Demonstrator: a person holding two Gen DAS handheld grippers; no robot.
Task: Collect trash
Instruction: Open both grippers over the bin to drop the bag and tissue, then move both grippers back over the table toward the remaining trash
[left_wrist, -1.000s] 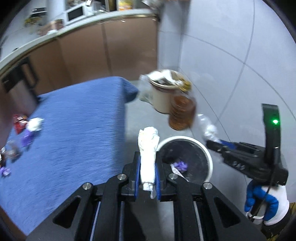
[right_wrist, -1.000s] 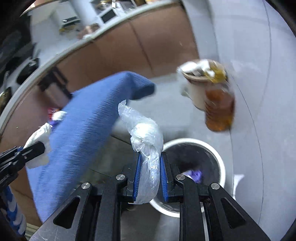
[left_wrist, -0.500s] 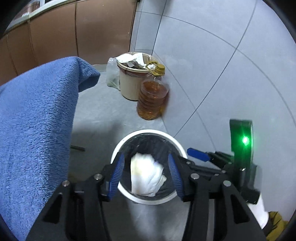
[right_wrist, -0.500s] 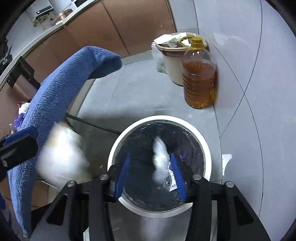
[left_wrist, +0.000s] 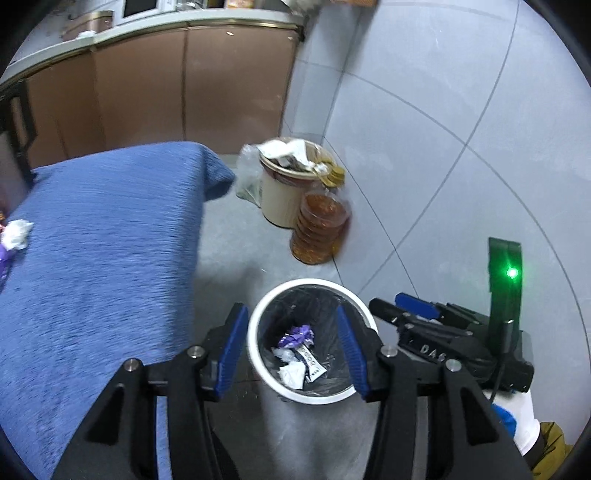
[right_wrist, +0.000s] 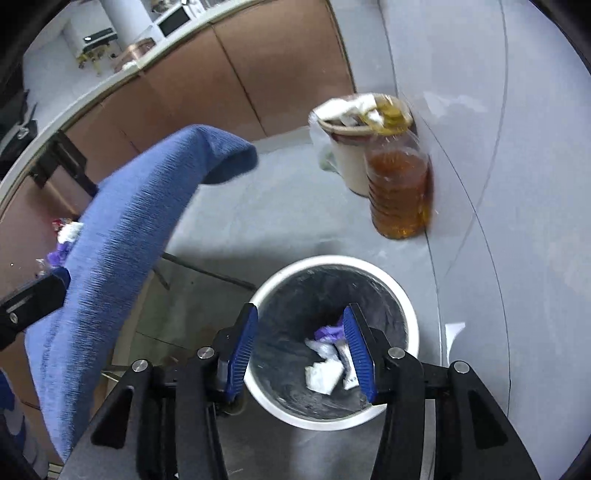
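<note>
My left gripper (left_wrist: 290, 310) is open with nothing between its blue pads, hanging over a white bin (left_wrist: 314, 282) lined with a black bag. Inside lie a purple wrapper (left_wrist: 295, 336) and crumpled white paper (left_wrist: 291, 373). The right gripper (right_wrist: 301, 308) is also open and holds nothing above the same bin (right_wrist: 332, 260), where a white wad (right_wrist: 323, 373) rests on the bottom. From the left wrist view the right gripper (left_wrist: 386, 302) sits just right of the bin. A white tissue (left_wrist: 16, 234) and wrappers (right_wrist: 66, 236) lie on the blue cloth table (left_wrist: 110, 258).
A beige bucket (left_wrist: 280, 199) stuffed with paper and a bottle of amber liquid (left_wrist: 319, 229) stand on the floor against the grey tiled wall, behind the bin. Brown cabinets (left_wrist: 147, 92) run along the back. A gloved hand (left_wrist: 517, 424) holds the right gripper.
Both grippers opened over the bin. The white tissue fell from the left one and the clear plastic wad from the right one, and both now lie inside. Both views have since drawn back slightly.
</note>
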